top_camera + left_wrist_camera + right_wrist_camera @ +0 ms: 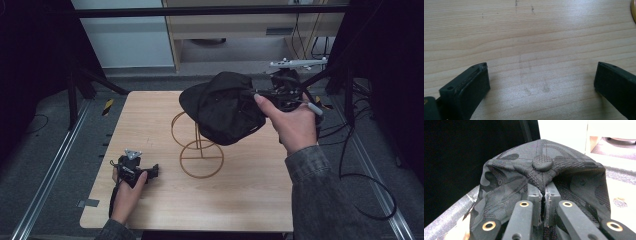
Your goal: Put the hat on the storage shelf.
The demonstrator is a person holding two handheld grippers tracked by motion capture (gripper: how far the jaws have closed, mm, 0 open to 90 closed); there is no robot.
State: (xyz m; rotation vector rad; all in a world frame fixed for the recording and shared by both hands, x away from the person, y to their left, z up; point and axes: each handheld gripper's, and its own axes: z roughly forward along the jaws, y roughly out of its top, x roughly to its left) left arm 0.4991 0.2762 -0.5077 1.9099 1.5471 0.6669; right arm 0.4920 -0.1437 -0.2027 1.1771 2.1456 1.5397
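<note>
Light wooden table [250,200]; grey floor [40,165] around; pale cabinet [125,35] beyond; black cables [370,200] right

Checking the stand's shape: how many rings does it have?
2 visible: a base ring flat on the table, and an upper ring partly under the cap. The cap may hide more.

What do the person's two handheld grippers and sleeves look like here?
Both grippers are black. The left gripper carries a grey three-cornered plate and has blocky black jaws. The right gripper has a black cable trailing to the floor and brass-coloured rivets on its linkage. Both sleeves are dark grey.
</note>
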